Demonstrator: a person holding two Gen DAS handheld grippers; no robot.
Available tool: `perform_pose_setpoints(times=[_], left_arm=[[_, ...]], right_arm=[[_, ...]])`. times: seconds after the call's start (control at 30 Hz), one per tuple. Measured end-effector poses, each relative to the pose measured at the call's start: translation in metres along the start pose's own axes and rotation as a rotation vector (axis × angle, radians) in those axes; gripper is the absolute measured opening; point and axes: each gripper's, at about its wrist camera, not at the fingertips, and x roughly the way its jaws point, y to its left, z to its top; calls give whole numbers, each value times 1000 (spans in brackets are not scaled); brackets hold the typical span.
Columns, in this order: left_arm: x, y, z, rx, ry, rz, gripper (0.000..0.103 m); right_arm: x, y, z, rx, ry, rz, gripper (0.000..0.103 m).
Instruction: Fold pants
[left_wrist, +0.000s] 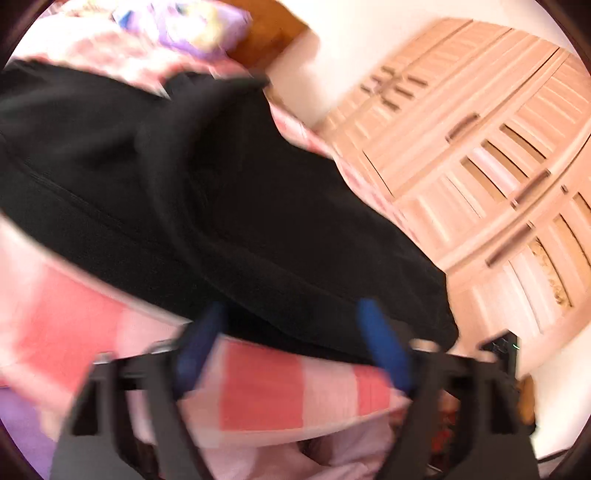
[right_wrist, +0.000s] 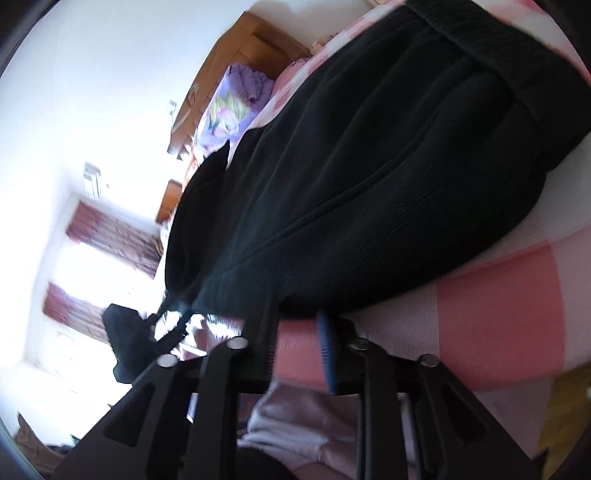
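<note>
We have the black pants (left_wrist: 192, 192) lying on the pink checked bedsheet (left_wrist: 262, 384), filling the view from 9 to 4 o'clock. Our left gripper (left_wrist: 291, 325) is wide open at the cloth's near edge, holding nothing. Our right gripper (right_wrist: 299, 332) is nearly closed at the pants' edge; we cannot tell if it grips. If only one side holds, the soft cloth may slide and bunch up.

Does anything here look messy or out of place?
Nothing is damaged or spilled. The black pants lie rumpled and unfolded on the pink checked bedspread, one edge near its side. Both views are blurred.
</note>
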Motion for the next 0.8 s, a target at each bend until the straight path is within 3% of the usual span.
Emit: perform_pose_setpoints(times=[0.1, 0.17, 0.23, 0.27, 0.3, 0.4, 0.5, 0.57, 0.63, 0.73, 0.8], left_arm=[[-28, -7, 4, 40, -80, 77, 88], [-39, -21, 9, 111, -116, 100, 91], [-36, -53, 18, 247, -126, 100, 98], [-28, -69, 21, 309, -125, 101, 100], [-19, -79, 23, 348, -119, 105, 101], [28, -105, 26, 429, -33, 147, 101], [64, -104, 27, 405, 69, 170, 101], [68, -100, 29, 401, 78, 181, 101], [66, -100, 45, 440, 60, 236, 101], [73, -104, 105, 472, 46, 337, 101], [98, -109, 157, 504, 70, 464, 101]], right_arm=[[-21, 20, 1, -119, 2, -18, 32], [-37, 35, 14, -197, -49, -44, 33], [-48, 49, 36, -261, -136, -98, 54], [-52, 55, 52, -291, -199, -134, 90], [-52, 58, 61, -315, -239, -151, 99], [-26, 61, 104, -352, -247, -312, 98], [1, 36, 128, -290, -157, -348, 98], [22, 12, 131, -234, -84, -417, 98], [26, 10, 125, -260, -104, -412, 98], [24, 13, 122, -289, -105, -455, 98], [29, 22, 121, -279, -114, -451, 98]])
